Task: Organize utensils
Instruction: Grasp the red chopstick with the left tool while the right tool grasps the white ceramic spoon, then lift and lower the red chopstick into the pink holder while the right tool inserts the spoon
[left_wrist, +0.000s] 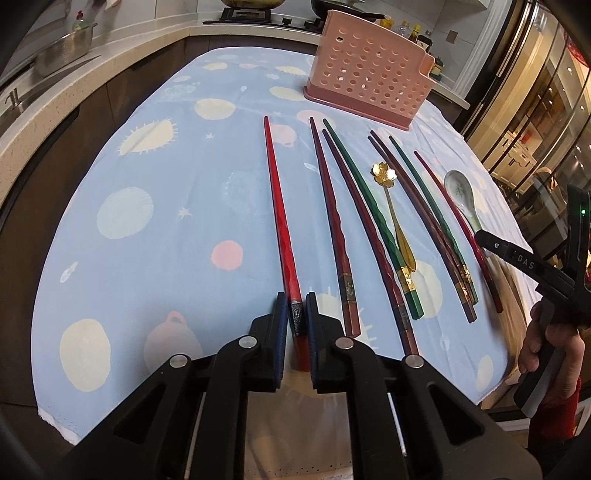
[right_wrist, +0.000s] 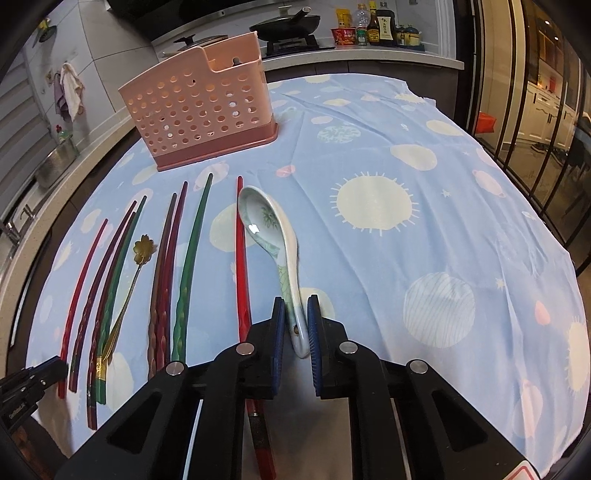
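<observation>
Both grippers look clamped right now: the left gripper has its pads squeezed on the thick end of the bright red chopstick, and the right gripper is pinched on the handle of the white ceramic spoon. Both things seem to still be lying on the blue tablecloth, so I'd call this the very first pick, nothing put away yet. The pink holder stands at the far side of the table, and as far as I can see through its holes there's nothing in it, though I can't see fully inside. Still to sort: the other chopsticks lined up side by side (dark red, green, brownish), plus the little gold flower spoon lying between them. So basically everything's left to do, pretty much zero progress apart from these two grabs.
</observation>
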